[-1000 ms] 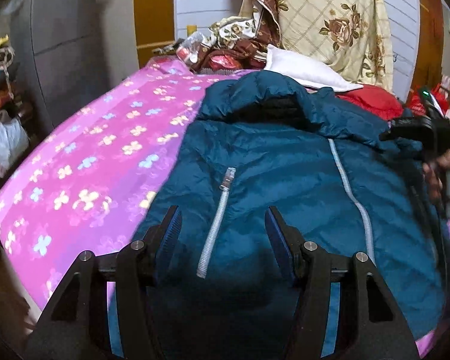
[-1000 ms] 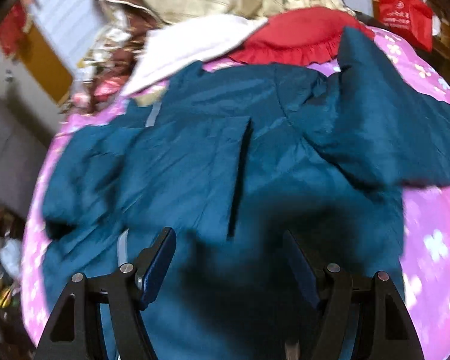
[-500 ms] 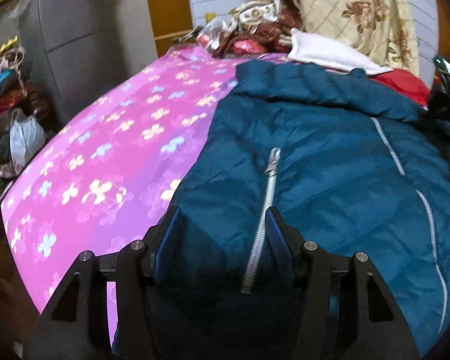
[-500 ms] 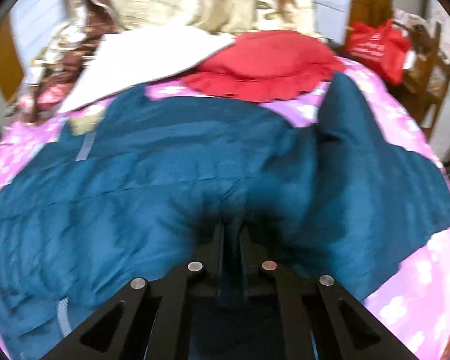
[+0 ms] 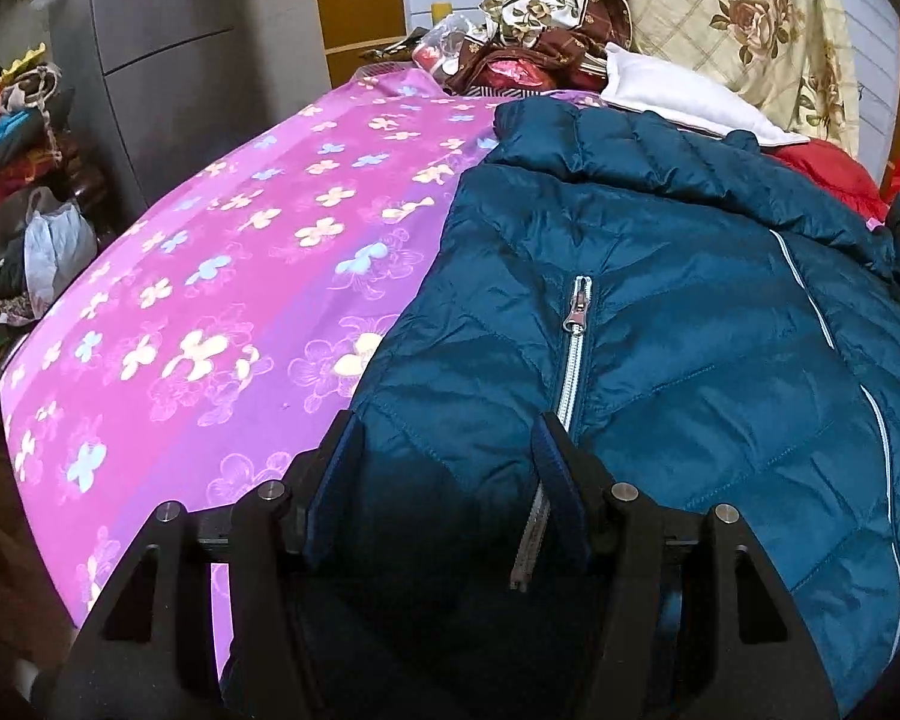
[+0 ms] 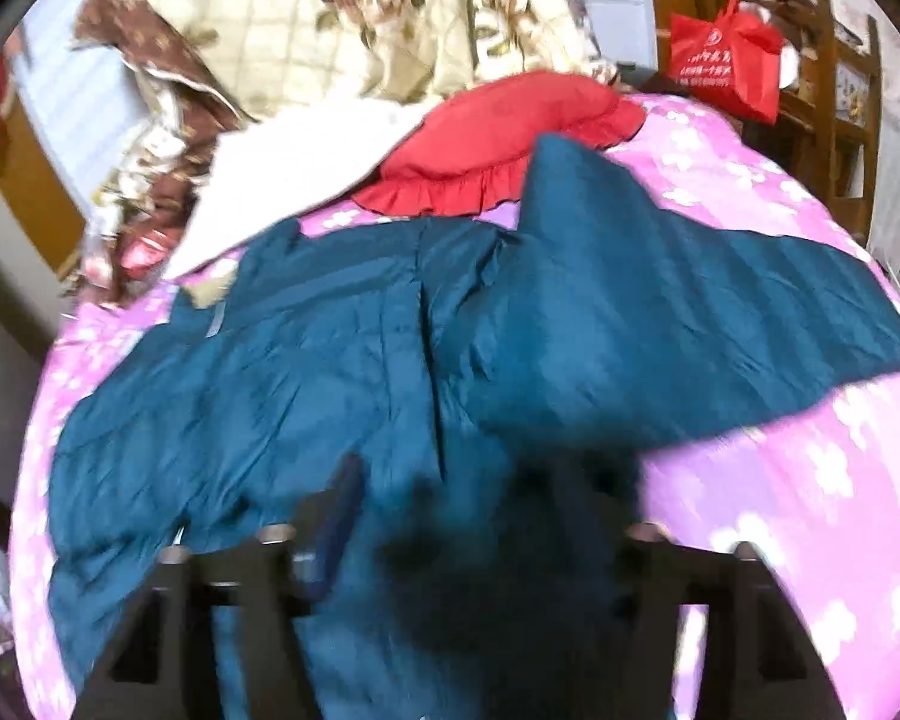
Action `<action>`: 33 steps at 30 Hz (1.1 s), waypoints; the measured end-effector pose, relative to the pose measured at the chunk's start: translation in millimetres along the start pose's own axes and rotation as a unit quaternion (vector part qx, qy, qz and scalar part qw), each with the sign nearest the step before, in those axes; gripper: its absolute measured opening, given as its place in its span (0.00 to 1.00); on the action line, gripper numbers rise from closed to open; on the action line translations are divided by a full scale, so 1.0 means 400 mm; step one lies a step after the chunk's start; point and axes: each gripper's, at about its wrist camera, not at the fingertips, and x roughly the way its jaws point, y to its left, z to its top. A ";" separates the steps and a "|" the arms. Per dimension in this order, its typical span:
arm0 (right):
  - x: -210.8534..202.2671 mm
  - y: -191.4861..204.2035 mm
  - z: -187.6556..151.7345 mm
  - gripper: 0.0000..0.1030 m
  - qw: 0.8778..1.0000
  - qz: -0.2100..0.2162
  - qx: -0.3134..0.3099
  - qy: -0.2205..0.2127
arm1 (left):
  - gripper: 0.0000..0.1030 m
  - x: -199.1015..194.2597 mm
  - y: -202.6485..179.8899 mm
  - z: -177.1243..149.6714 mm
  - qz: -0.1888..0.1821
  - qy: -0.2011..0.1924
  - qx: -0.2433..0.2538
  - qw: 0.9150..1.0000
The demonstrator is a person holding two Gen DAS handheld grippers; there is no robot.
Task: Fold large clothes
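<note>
A large teal puffer jacket (image 5: pixel 660 324) lies spread on a bed with a pink flowered sheet (image 5: pixel 210 300). In the left wrist view it lies front up with a silver pocket zipper (image 5: pixel 576 348). My left gripper (image 5: pixel 447 450) is open, its jaws standing over the jacket's lower left edge with fabric between them. In the right wrist view the jacket (image 6: pixel 330 372) fills the middle and one sleeve (image 6: pixel 690 324) lies out to the right. My right gripper (image 6: pixel 480 498) is open over the jacket, blurred by motion, with dark fabric between the jaws.
Pillows and bedding are piled at the head of the bed: a red frilled cushion (image 6: pixel 510 132), a white pillow (image 5: pixel 678 96), a floral quilt (image 5: pixel 738 12). A grey cabinet (image 5: pixel 174 60) and a clothes pile (image 5: pixel 18 180) stand left. A red bag (image 6: pixel 726 60) hangs at the right.
My right gripper shut half a second ago and is open again now, pulled back a little. My left gripper stayed open and shifted left toward the jacket's left edge.
</note>
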 end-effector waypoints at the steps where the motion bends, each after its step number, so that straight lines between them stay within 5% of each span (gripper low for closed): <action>1: -0.040 -0.013 -0.032 0.66 1.000 0.005 -0.004 -0.003 | 0.58 -0.005 0.000 -0.003 0.001 -0.003 0.000 1.000; 9: -0.255 -0.124 -0.262 0.66 0.999 0.052 -0.010 0.004 | 0.58 -0.129 -0.007 -0.044 -0.025 -0.008 -0.008 1.000; 16: -0.361 -0.179 -0.435 0.66 0.998 0.042 -0.044 -0.008 | 0.57 -0.252 -0.009 -0.060 -0.054 -0.012 -0.039 0.998; 33: -0.419 -0.190 -0.508 0.66 0.996 0.083 -0.017 -0.029 | 0.58 -0.446 -0.111 -0.080 -0.077 -0.080 0.037 0.993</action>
